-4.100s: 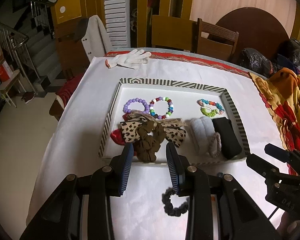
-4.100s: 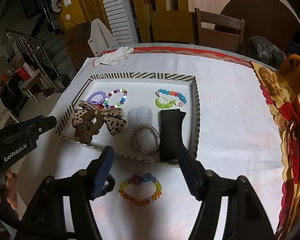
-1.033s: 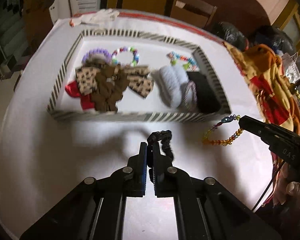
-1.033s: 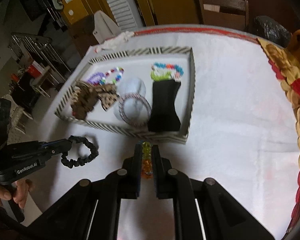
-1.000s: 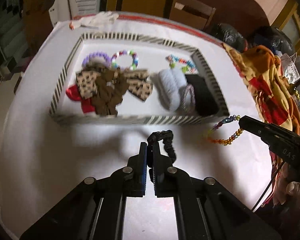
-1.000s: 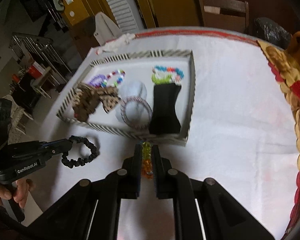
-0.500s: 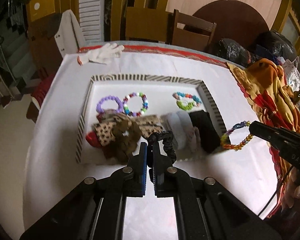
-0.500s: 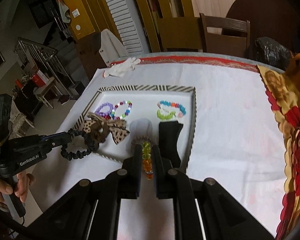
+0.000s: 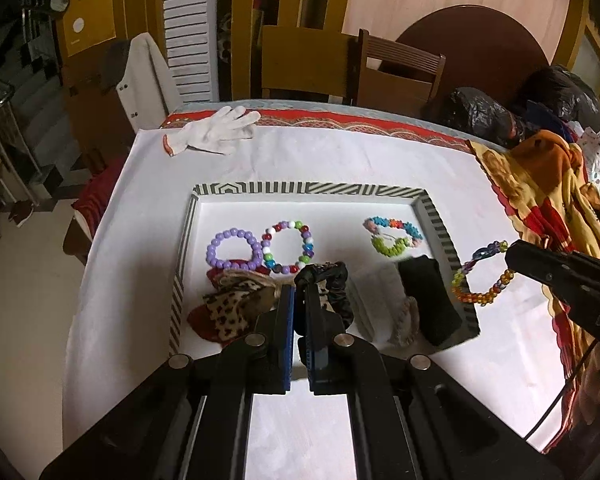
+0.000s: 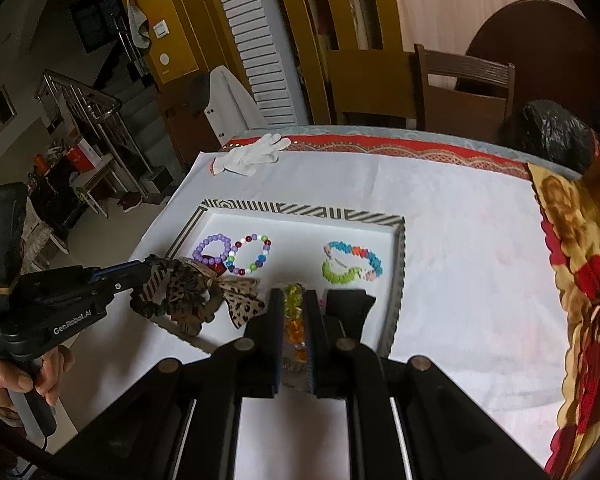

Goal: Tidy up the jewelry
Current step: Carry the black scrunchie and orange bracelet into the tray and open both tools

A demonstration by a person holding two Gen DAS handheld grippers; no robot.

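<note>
Because both pieces are soft, light loops, they hang from their claws rather than sit stiffly. The black scrunchie (image 9: 332, 284), gathered fabric with a puckered surface, is pinched at one point by the left gripper (image 9: 300, 292), its jaws pressed together on the cloth; the rest of the ring droops to the right of the fingers, above the near part of the tray (image 9: 308, 189). It should squash easily and not slip, so a pinch on any bunched fold will do. The beaded bracelet (image 9: 480, 276), a string of small glossy beads in yellow, orange, purple and blue, dangles from the right gripper (image 10: 294, 312), clamped shut on a few beads, just outside the tray's right wall. Hard, smooth beads could roll between the pads, so a grip across the strand looks safest, and the elastic probably stretches if snagged.

The tray is a shallow white rectangle with a striped rim. Inside lie a purple bead bracelet (image 9: 234, 250), a multicoloured bead bracelet (image 9: 287, 246), a leopard-print bow (image 9: 236, 306) and a black cloth piece (image 9: 428, 300). A white glove (image 9: 216, 130) lies on the tablecloth (image 9: 140, 220) beyond.
</note>
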